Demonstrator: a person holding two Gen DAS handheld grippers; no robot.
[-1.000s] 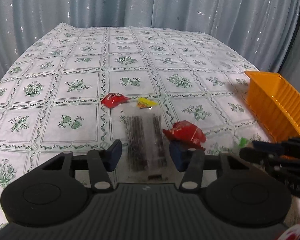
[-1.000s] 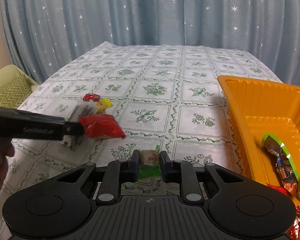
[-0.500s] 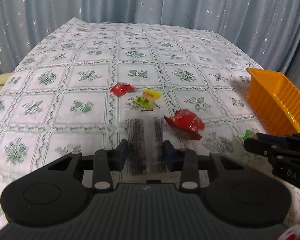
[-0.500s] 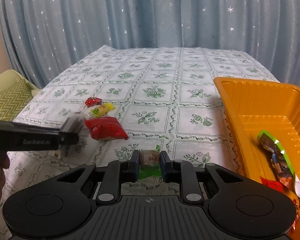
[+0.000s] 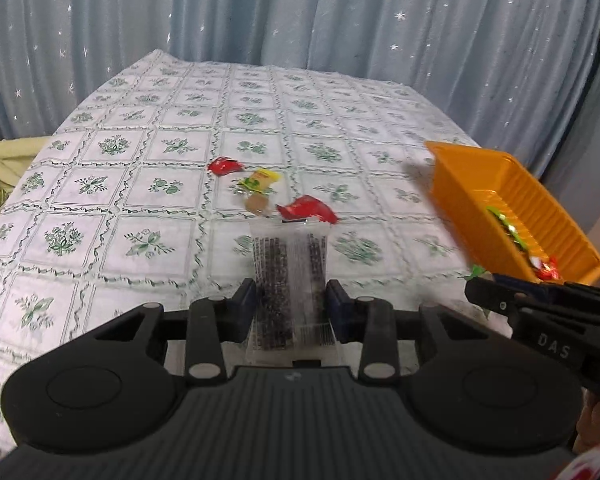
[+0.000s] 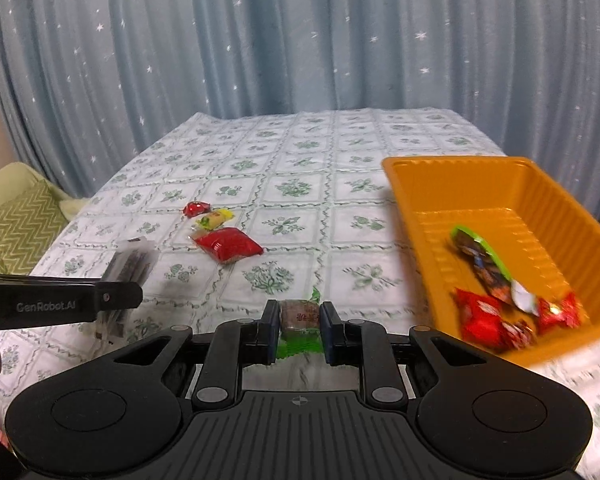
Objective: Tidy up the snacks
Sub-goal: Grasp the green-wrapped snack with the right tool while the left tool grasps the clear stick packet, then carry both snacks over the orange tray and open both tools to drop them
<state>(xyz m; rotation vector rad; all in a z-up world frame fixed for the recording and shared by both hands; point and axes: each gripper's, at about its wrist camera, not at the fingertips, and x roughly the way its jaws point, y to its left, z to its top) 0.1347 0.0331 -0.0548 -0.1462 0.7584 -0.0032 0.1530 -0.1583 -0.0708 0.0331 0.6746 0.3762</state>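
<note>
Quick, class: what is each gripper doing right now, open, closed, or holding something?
Left gripper: closed on the clear snack packet with dark contents.
Right gripper: closed on the green-wrapped snack.

White table cloth (image 6: 340, 216) printed with green floral squares. Blue-grey curtain (image 6: 300, 40) dotted with white stars. Orange ribbed plastic tray (image 6: 540, 200), at 3 o'clock, containing red wrappers (image 6: 484, 320) and one green-edged dark wrapper (image 6: 480, 256). Clear packet with black print (image 5: 290, 280). Red pillow packet (image 6: 228, 244); yellow sachet (image 6: 214, 218). Green-and-brown candy (image 6: 300, 320). Black grippers (image 6: 300, 316).
</note>
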